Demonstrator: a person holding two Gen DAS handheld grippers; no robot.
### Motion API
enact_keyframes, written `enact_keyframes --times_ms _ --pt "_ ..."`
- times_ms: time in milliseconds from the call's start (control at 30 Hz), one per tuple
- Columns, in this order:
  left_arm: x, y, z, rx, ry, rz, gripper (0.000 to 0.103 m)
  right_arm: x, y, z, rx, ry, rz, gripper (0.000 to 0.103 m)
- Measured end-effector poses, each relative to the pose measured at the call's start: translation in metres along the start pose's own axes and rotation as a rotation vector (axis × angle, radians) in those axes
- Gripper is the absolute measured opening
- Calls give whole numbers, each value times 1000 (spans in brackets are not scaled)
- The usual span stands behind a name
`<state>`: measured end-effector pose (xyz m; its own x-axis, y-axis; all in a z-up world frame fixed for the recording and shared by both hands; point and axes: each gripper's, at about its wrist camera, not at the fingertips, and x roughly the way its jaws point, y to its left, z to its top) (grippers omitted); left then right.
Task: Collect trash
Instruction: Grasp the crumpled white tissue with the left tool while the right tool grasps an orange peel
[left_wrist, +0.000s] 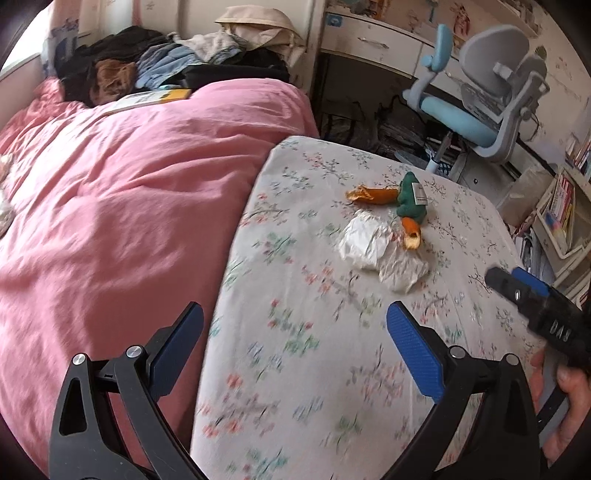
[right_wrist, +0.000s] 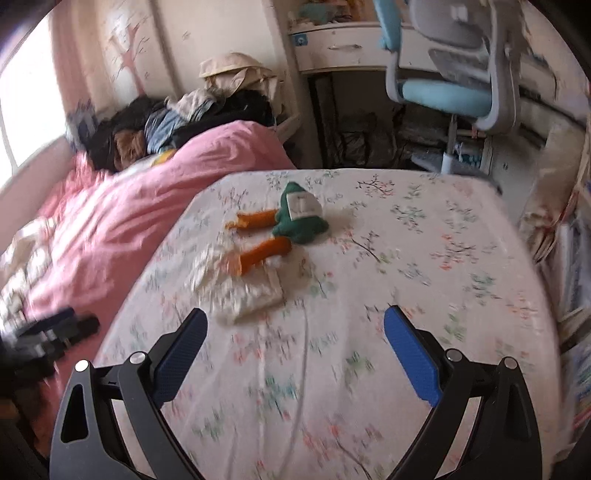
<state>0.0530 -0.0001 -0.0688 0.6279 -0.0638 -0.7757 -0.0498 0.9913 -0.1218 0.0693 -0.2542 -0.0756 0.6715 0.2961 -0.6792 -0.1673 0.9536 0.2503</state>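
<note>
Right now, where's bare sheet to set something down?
Free: floral sheet right of the green-and-orange toy, out to the bed edge; also the near strip in front of both open grippers. Crowded: crumpled white wrappers against the toy, beside the pink duvet.

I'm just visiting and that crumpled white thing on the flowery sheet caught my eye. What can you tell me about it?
The crumpled white paper looks like thin wrapping or tissue, creased all over, lying flat in two lumps on the floral sheet. It sits just in front of the green and orange plush toy, whose nearer orange leg rests against or on its edge. Neither pair of tongs touches it; the right tongs hang open just short of it.
</note>
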Motion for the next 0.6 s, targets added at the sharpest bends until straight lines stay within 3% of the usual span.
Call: enact_keyframes --times_ms 200,500,600 --pt "36 -23 21 67 35 -4 96 42 -19 19 216 51 182 86" --pt "79 -39 44 76 81 -41 96 86 -17 33 270 152 293 73" --pt "92 -49 51 100 88 -36 96 97 -21 33 296 177 326 59"
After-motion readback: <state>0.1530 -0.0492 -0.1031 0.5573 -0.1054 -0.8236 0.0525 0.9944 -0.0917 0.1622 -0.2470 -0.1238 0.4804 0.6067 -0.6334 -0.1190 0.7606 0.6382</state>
